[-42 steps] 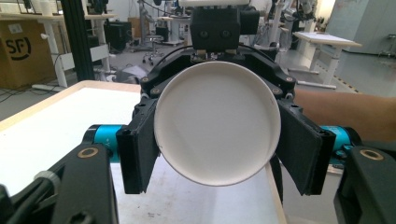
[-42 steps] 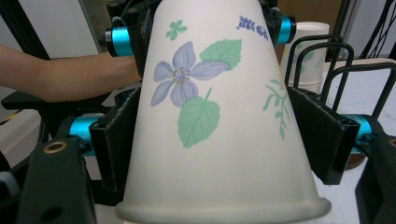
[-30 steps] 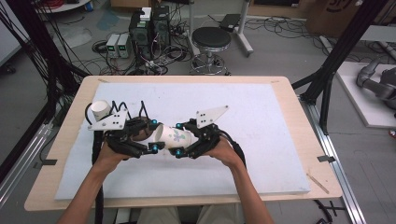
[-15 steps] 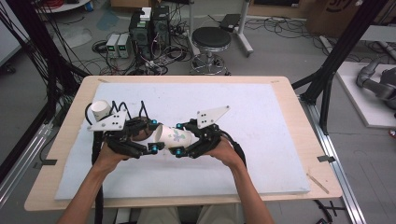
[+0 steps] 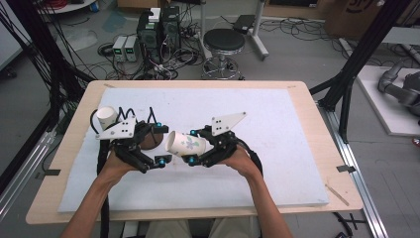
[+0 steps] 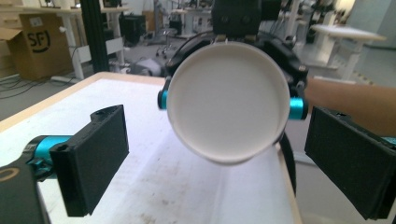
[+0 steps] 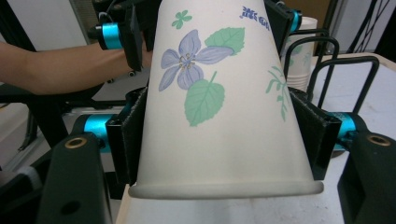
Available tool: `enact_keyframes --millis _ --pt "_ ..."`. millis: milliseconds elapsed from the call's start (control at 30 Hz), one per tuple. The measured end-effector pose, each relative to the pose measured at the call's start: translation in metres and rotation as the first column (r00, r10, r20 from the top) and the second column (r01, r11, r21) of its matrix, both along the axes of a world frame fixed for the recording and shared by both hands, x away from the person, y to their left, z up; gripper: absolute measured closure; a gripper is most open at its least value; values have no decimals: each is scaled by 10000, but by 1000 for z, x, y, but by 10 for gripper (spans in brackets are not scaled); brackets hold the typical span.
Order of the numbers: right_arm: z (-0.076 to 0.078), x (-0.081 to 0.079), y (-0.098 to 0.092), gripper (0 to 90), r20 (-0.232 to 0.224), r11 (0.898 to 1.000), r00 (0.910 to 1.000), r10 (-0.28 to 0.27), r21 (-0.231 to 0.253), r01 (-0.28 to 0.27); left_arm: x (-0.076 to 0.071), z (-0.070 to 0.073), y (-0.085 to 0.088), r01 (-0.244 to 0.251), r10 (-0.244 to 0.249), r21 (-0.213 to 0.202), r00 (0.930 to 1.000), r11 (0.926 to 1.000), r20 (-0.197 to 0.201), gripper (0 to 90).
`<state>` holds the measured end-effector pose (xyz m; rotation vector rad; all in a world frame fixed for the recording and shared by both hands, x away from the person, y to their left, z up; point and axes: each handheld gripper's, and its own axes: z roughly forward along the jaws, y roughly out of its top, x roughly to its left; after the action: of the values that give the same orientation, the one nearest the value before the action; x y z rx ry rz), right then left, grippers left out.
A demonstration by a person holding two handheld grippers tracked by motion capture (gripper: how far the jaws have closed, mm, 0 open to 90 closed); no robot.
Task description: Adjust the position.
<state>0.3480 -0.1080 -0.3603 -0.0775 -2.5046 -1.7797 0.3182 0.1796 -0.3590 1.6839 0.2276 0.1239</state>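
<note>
right gripper (image 5: 194, 147) fingers clamp the flowered paper cup (image 5: 184, 144); left gripper (image 5: 159, 144) fingers just opened wide, flanking its base at 9 o'clock.

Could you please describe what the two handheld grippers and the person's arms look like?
Both the left gripper and the right gripper are black with turquoise knobs, flat black pads, a grey three-cornered plate with holes, and black cables. The forearms are bare, with no sleeves.
</note>
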Motion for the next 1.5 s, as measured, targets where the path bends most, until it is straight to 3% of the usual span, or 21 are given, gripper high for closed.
enact_keyframes --millis 100,233,333,433,500,633,800,867,1000,1133,1167,1200,1267,1300,1367,1500 --pt "1 0 -3 309 20 9999 10000 -77 -95 77 -1 0 3 92 -91 97 9999 9999 -145 63" --pt "1 -1 -7 309 15 9994 9998 -183 -278 183 -4 1 3 100 -75 803 9995 9967 -313 63" --pt "3 -1 -8 308 125 9981 9996 -265 -549 271 -3 3 4 63 31 1706 9985 9853 -544 63" --pt "6 -3 -10 308 238 9948 9991 -365 -940 385 -3 7 3 23 165 2327 9968 9725 -788 63" --pt "6 -3 -10 309 307 9927 9985 -443 -1112 475 -3 9 3 100 190 2833 9949 9590 -993 63" --pt "7 -4 -9 308 524 9807 9975 -480 -1871 571 -3 11 0 280 182 3800 9929 9246 -1175 63" --pt "12 -6 -5 307 802 9563 9957 -456 -2846 667 -1 11 -5 569 94 4803 9909 8753 -1345 63" --pt "14 -7 -4 307 868 9449 9952 -450 -3197 706 0 11 -6 554 164 5006 9903 8639 -1379 63" --pt "17 -8 -3 306 1014 9222 9941 -389 -3794 748 2 12 -8 766 110 5512 9880 8308 -1540 63" --pt "19 -8 -2 306 1086 8990 9934 -381 -4304 815 3 12 -11 886 98 5749 9861 8134 -1659 63" --pt "19 -8 -1 306 1091 8943 9933 -384 -4398 828 4 13 -12 946 56 5941 9864 7988 -1646 63" --pt "19 -8 -1 306 1103 8865 9932 -373 -4550 838 5 14 -12 961 69 6039 9861 7913 -1661 63" --pt "20 -9 1 306 1123 8757 9931 -326 -4758 826 5 13 -15 941 147 6121 9853 7852 -1703 63" --pt "20 -9 2 307 1134 8687 9930 -322 -4882 840 6 13 -15 953 146 6209 9854 7780 -1696 63" --pt "20 -9 3 306 1182 8553 9926 -274 -5112 844 6 14 -17 972 160 6222 9847 7768 -1738 64" --pt "19 -9 6 307 1170 8474 9930 -160 -5255 756 7 13 -21 1033 91 6323 9850 7678 -1721 63"
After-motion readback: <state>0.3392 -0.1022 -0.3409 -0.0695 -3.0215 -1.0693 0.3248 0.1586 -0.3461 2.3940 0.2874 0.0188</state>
